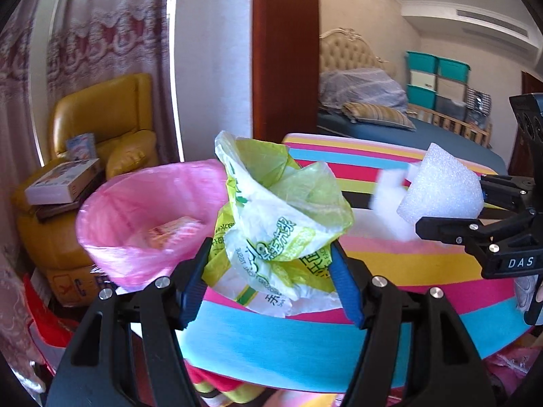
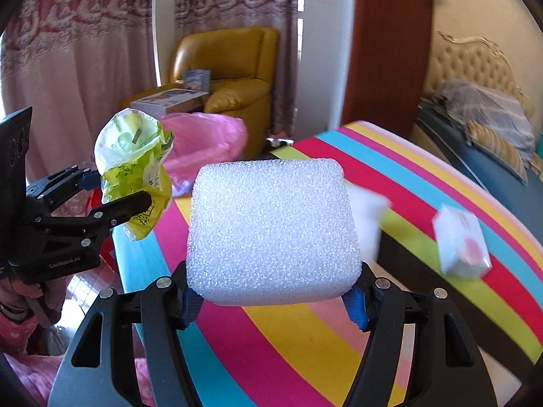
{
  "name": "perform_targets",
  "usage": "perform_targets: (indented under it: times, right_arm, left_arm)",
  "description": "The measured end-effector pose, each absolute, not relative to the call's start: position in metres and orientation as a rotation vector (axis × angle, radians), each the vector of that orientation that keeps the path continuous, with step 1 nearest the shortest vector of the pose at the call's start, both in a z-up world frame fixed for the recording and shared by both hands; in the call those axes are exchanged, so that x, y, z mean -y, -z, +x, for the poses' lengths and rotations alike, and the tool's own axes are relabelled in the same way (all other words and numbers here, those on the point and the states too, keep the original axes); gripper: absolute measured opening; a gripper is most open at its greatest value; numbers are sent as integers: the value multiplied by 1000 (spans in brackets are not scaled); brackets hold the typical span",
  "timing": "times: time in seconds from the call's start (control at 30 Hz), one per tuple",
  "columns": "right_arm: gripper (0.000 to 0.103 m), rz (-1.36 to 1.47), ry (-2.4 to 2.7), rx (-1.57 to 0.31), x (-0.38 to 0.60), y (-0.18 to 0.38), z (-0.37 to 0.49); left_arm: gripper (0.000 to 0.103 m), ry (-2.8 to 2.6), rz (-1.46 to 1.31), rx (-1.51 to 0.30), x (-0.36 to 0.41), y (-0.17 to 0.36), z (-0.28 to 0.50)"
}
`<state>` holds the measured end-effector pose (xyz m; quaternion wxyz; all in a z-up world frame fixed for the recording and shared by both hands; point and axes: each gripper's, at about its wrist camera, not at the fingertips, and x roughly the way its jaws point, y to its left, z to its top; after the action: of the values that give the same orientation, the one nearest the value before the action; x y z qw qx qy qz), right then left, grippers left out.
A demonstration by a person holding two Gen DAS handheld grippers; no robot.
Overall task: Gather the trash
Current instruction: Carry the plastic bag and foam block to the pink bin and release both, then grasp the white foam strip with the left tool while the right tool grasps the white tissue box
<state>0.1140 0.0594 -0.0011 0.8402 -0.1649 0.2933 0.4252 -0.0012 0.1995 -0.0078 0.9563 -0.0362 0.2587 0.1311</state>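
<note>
The left tool [image 1: 268,271] pinches a crumpled yellow-green and white plastic wrapper [image 1: 271,224] between its blue pads, and the right tool [image 2: 271,300] is pressed onto the lower edge of a white foam block [image 2: 271,230], which fills the middle of the right wrist view. Both pieces are lifted clear of the rainbow-striped surface [image 2: 339,339]. Just beyond the wrapper, off the surface's far-left edge, stands a bin lined with a pink plastic bag [image 1: 135,217], its mouth open and some pale packaging already lying inside.

The step in hand looks like the carry: two bits of trash picked up, both headed toward the pink liner. The wrapper is the nearer one, close beside the bag's rim; the foam sits off to the right, still over the stripes.

Next, each tool needs to come over the open mouth and spread its pads so the load drops in. The wrapper is light and may cling to a pad; the foam is bulky, so it wants a centred drop.

A small white packet with pink print [image 2: 461,244] and another blurred white scrap [image 2: 364,224] still lie on the stripes, left for a later pass
</note>
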Motion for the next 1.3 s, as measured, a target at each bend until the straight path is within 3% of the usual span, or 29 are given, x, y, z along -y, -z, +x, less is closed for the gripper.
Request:
perform_targets:
  times: [0.53, 0.57, 0.63, 0.7, 0.87, 1.3]
  right_arm:
    - [65, -431, -1068, -608, -252, -13, 142]
    - [67, -437, -1071, -609, -260, -11, 145]
    - [84, -459, -1067, -588, -272, -7, 148]
    - [84, -470, -1075, -560, -276, -6, 148]
    - [84, -418, -1084, -561, -242, -12, 140]
    - [84, -331, -881, -549, -55, -13, 140]
  left_arm:
    - [68, -397, -209, -546, -357, 0, 17]
    - [70, -405, -216, -547, -365, 0, 20]
    - [82, -419, -226, -540, -377, -1, 21]
    - [90, -446, -226, -520, -385, -2, 19]
    - [98, -455, -246, -496, -374, -1, 3]
    - [98, -215, -128, -513, -239, 1, 22]
